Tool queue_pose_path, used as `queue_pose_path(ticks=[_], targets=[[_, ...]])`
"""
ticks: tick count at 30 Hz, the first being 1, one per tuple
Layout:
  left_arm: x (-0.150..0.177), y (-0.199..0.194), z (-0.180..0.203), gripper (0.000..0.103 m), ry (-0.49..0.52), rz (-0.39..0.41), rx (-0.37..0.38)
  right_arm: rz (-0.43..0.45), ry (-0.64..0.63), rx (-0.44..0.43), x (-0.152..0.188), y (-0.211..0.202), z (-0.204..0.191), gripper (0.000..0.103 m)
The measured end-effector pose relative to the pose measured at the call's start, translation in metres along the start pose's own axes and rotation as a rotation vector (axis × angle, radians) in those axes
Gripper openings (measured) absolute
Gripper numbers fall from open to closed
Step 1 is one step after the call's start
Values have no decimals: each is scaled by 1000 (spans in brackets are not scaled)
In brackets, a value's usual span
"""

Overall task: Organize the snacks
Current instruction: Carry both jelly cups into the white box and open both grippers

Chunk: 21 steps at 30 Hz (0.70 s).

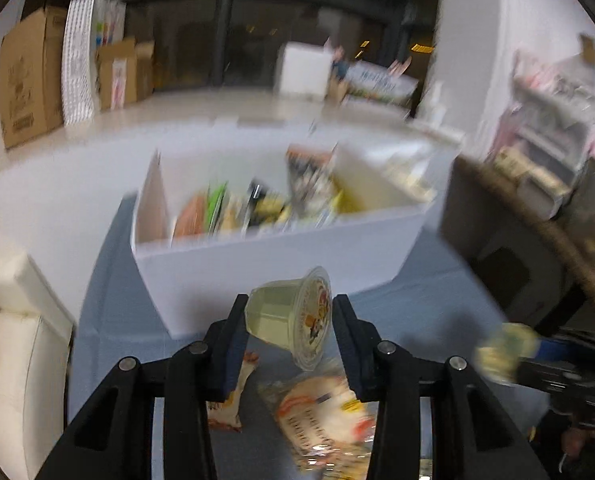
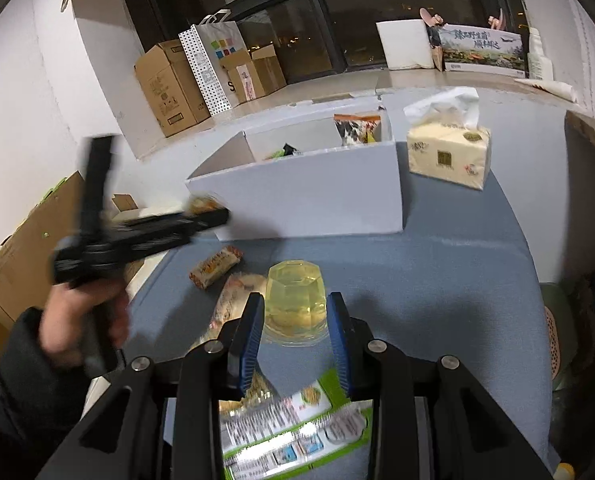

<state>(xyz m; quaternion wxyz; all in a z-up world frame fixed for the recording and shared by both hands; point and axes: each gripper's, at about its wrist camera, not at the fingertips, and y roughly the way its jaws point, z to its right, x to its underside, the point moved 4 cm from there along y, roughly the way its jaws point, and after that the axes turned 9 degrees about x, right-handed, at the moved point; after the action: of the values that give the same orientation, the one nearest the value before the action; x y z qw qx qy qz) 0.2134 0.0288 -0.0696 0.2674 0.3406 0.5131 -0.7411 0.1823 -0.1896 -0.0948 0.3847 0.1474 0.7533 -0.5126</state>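
You held left tool (image 1: 289, 312) clenched on tipped jelly cup (image 1: 293, 316), white snack box (image 1: 257, 252) just ahead for drop-in. Right tool (image 2: 295, 312) straddled second jelly cup (image 2: 293, 300) on desk (image 2: 457, 280), released.

surface: blue table (image 2: 437, 280) | on it: white box (image 2: 309, 200); tissue pack (image 2: 449, 156); upturned jelly cup (image 2: 295, 300); wrapped snack bar (image 2: 215, 266)

Tipped yellow jelly cup (image 1: 291, 316) held aloft near snack-filled white box (image 1: 257, 268); another jelly cup (image 2: 295, 300) inverted on table
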Motion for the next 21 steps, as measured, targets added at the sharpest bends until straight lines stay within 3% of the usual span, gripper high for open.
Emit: queue_pose_path(ticks=[4,8,15,21], targets=[[-38,-27,7,46,-3,75,59,35,-34,-6,-37,5,-13,35],[-70,-33,4,46,12,105,61,81,-35,7,-85,11,-18,35],[-108,0,-29,46,-17,90,20,119,-61,66,-155,34,-25,35],[-118,33,-49,46,-28,44,-13,66,-51,104,-191,84,-14,35]])
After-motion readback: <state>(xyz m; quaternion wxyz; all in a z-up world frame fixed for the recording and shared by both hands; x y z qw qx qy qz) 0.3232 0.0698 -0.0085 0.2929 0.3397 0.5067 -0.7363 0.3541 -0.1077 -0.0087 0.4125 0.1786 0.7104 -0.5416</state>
